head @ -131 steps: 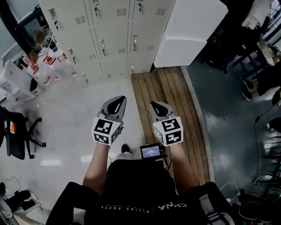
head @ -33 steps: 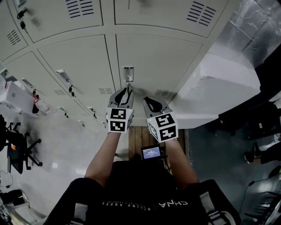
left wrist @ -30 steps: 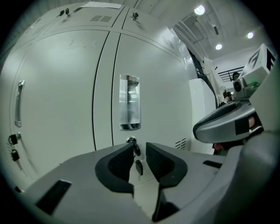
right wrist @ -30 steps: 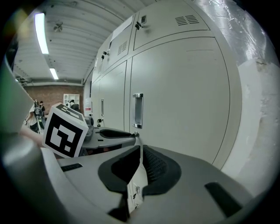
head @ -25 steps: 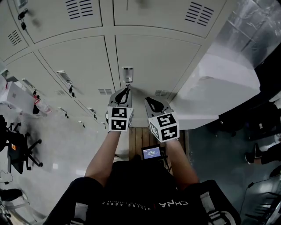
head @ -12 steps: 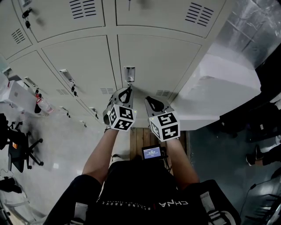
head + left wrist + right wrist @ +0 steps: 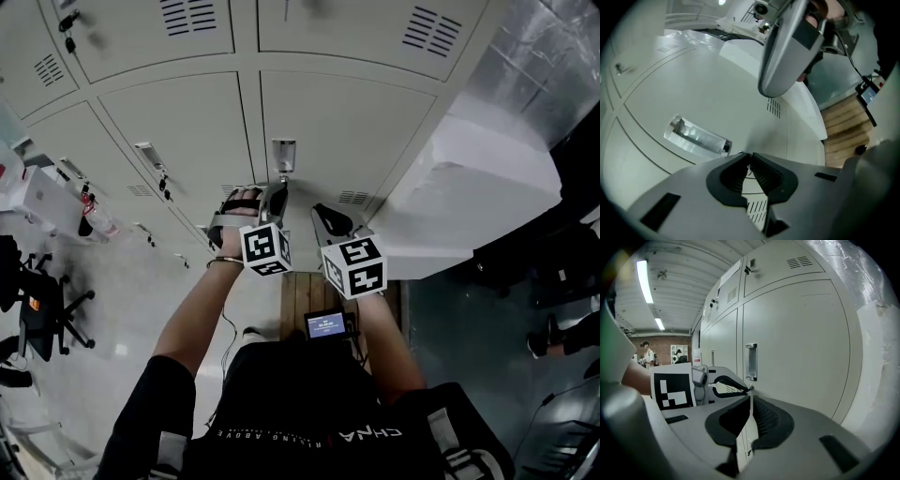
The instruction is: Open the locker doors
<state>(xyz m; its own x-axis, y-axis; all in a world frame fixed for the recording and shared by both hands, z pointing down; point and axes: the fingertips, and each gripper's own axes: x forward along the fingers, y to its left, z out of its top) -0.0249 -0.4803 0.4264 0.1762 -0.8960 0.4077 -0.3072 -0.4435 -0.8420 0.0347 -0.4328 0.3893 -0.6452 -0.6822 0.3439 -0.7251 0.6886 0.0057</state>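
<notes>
Two grippers at the locker door (image 7: pixel 356 131). Left gripper (image 7: pixel 277 187) has just rolled hard, jaws pinched on the small key (image 7: pixel 749 388) under the handle (image 7: pixel 282 155), so the lock is probably turned. Door not yet ajar. Right gripper (image 7: pixel 320 210) idles alongside, jaws together, empty.

locker doors (image 7: pixel 347 122): plain pale cream-grey
handle plate (image 7: pixel 282 156): bright silver
key (image 7: pixel 749 388): silvery metal
left gripper (image 7: pixel 278 189): grey shell, black ribbed pads
right gripper (image 7: pixel 320 210): same grey and black
marker cubes (image 7: pixel 354 267): white, with black square patterns
platform (image 7: pixel 296 298): brown wooden planks
floor (image 7: pixel 112 309): glossy pale grey
shirt (image 7: pixel 309 412): black, with white lettering
small screen (image 7: pixel 325 325): blue
</notes>
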